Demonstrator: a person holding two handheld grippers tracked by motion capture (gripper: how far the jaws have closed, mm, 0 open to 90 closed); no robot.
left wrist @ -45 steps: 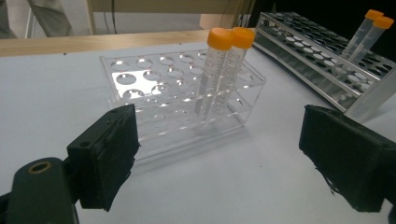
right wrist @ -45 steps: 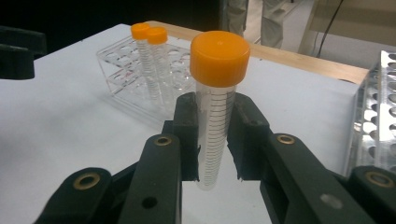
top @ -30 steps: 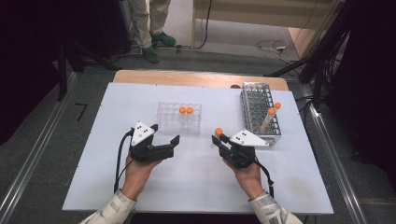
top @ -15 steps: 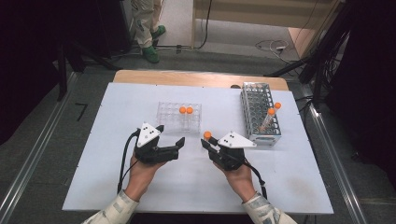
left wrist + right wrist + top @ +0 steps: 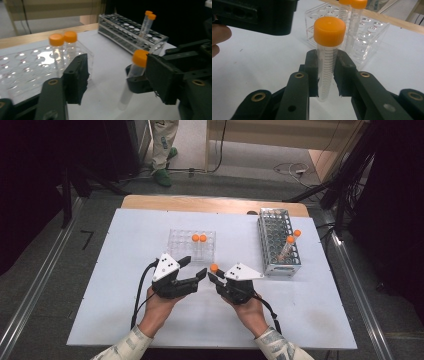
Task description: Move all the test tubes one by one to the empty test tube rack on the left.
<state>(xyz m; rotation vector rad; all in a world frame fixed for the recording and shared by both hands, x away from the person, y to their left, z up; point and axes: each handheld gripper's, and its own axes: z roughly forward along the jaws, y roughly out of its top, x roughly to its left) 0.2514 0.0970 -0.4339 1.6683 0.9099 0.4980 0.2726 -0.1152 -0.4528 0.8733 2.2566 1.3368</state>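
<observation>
My right gripper [image 5: 328, 60] is shut on a clear graduated tube with an orange cap [image 5: 329, 37], held upright above the white table [image 5: 125, 235]. In the high view this tube [image 5: 214, 268] sits just right of my left gripper [image 5: 194, 267]. In the left gripper view the tube [image 5: 136, 67] stands between the left jaws, close to the right one and well apart from the left one. The left gripper [image 5: 116, 72] has just been closing, but its pads do not press on the tube.
A clear plastic rack [image 5: 180, 240] behind the grippers holds two orange-capped tubes [image 5: 199, 239]. A metal rack [image 5: 272, 227] at the right holds two more tubes [image 5: 289, 245], leaning. A person's legs [image 5: 162, 150] stand beyond the table's wooden far edge.
The right gripper has carried the tube leftward, away from the metal rack and up to the left gripper. The left jaws stand narrower than before, now around the tube.
</observation>
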